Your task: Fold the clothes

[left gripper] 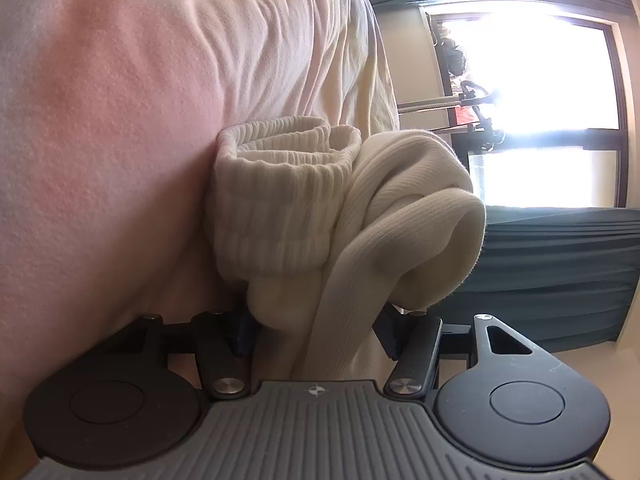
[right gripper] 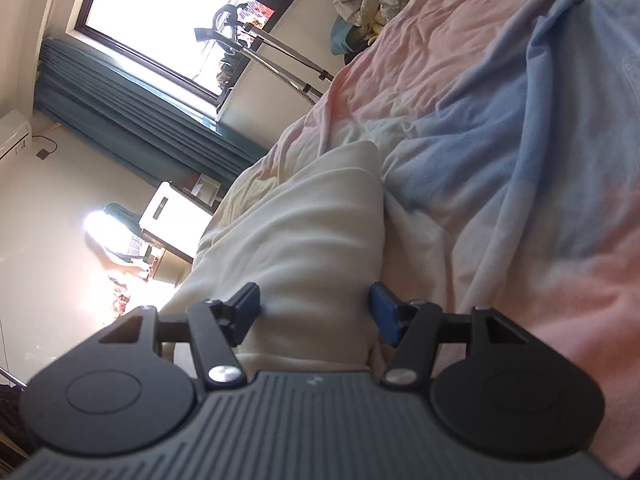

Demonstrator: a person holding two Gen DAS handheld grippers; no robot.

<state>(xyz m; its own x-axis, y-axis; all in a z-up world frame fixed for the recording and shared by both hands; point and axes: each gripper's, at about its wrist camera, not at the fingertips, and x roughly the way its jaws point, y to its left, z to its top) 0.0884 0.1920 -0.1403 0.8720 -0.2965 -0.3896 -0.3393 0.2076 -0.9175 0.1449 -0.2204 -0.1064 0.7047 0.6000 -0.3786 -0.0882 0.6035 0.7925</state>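
Left gripper [left gripper: 316, 330] jaws pinch the bunched cream ribbed-knit socks [left gripper: 320, 208]; right gripper [right gripper: 314, 312] jaws spread around cream cloth [right gripper: 304, 220] on the pink-and-blue bedspread [right gripper: 500, 128].

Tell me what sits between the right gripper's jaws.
A fold of the cream garment fills the gap of the right gripper, seen in the right wrist view.

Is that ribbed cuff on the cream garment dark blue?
No, the ribbed cuff is cream, the same colour as the knit garment bunched beside it in the left gripper.

Blown-out window [left gripper: 532, 104] glare, fisheye warping
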